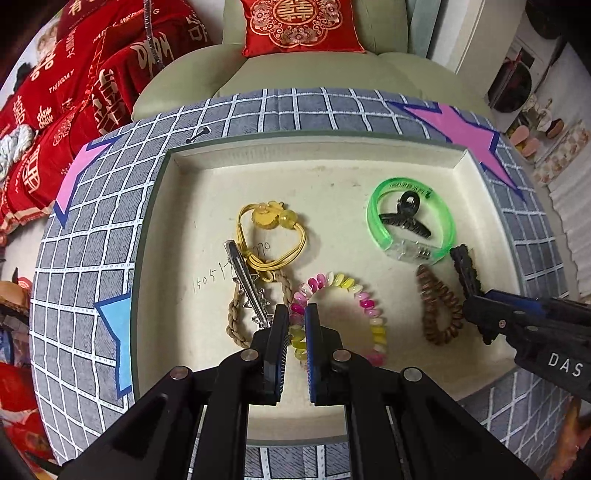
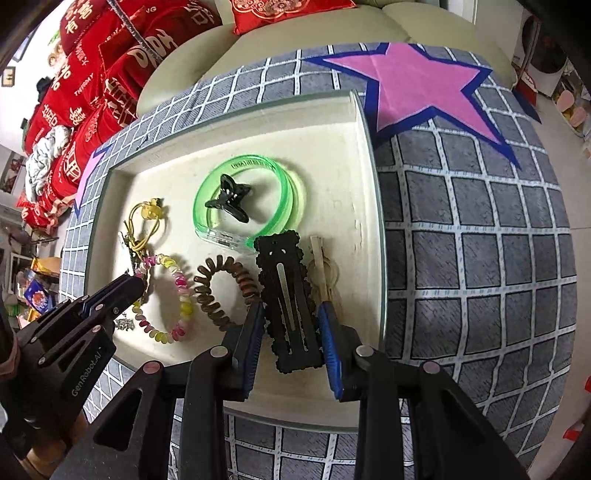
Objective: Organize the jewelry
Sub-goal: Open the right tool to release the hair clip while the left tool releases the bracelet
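Observation:
A cream tray [image 1: 177, 206] holds the jewelry. My right gripper [image 2: 291, 306] is shut on a black scalloped snap clip [image 2: 280, 266]. The clip points away from me, just over the tray beside a green bangle [image 2: 207, 192] that rings a black claw clip [image 2: 229, 201]. My left gripper [image 1: 296, 308] is shut with nothing seen between its pads. It hovers low over a pink-and-yellow coil tie [image 1: 369, 299], its tip next to a silver star clip [image 1: 243, 273]. A brown coil tie [image 1: 439, 310] lies between the two grippers.
A yellow beaded hair tie [image 1: 273, 218] and a braided tan tie [image 1: 236, 314] lie left in the tray. A pale clip [image 2: 319, 258] lies near its right wall. The tray rests on a grey grid cloth [image 2: 480, 258] with a pink star [image 2: 417, 88]. A sofa with a red cushion [image 1: 295, 26] stands behind.

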Demonstrator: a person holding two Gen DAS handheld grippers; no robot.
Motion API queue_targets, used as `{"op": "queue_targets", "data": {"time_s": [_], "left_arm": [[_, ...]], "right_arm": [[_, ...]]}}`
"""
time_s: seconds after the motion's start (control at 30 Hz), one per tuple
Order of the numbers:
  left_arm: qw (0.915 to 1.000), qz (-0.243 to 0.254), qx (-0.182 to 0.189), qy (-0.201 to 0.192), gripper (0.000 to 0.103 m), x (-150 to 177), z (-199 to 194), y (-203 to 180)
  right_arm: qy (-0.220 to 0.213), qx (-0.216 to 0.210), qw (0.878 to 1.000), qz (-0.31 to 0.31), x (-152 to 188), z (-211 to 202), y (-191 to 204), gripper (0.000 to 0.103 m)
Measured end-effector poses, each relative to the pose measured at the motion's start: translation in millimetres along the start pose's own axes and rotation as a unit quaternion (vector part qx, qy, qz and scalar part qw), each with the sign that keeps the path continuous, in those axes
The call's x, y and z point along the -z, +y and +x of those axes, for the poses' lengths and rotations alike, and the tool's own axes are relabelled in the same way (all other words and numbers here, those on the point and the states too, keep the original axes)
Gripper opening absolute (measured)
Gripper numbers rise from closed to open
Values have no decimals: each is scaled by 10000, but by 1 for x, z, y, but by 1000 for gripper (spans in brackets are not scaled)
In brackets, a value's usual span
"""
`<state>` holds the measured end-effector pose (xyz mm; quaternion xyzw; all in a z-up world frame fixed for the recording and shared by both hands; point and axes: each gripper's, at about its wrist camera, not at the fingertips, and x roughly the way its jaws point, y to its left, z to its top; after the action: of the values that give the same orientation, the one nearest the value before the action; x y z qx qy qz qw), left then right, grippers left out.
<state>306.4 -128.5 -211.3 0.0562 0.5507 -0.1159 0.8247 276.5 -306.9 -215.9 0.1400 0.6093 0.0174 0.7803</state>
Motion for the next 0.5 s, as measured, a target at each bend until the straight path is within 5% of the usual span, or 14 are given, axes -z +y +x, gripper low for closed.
{"op": "queue_targets", "data": {"time_s": [0.17,0.3,0.5], "left_arm": [[9999,74,-144,26,16,1,2,-3],[9997,84,-220,-75,16,-1,-4,-3],[9996,100,-189,-159,16,-5,-12,-2]], "right_arm": [[-9,-19,10000,13,1,2,-2,35],[-45,-95,9999,37,0,0,-2,50],[-241,-221,9994,126,-3,-14,-3,51]]}}
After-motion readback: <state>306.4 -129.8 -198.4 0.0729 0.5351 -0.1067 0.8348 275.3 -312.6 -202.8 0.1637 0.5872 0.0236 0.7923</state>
